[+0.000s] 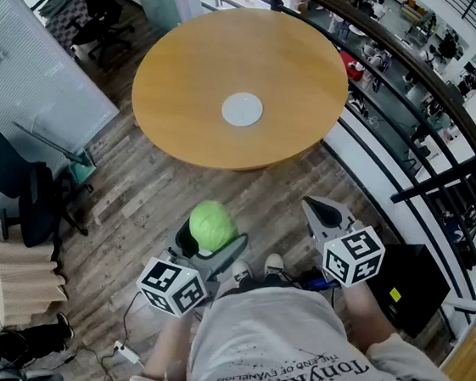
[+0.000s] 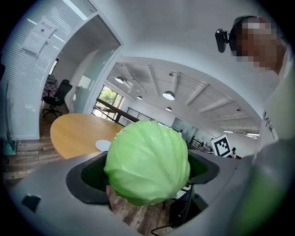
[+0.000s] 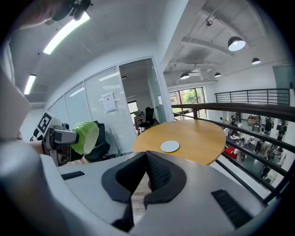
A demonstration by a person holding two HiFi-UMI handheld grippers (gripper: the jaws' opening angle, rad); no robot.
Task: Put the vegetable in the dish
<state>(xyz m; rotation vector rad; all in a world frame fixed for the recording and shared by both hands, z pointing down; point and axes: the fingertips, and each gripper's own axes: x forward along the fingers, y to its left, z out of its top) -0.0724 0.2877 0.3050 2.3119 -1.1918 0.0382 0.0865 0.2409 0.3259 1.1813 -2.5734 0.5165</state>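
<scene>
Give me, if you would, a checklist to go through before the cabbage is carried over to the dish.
1. Cabbage sits between the fingers of the left gripper: ok.
2. How firmly it is held: cannot tell.
3. Right gripper shut, empty, apart from the cabbage: ok.
4. Dish empty, flat on the table: ok.
5. Table bare around the dish: ok.
6. Dish within reach from here: probably not ok; floor lies between the person's shoes and the table edge.
</scene>
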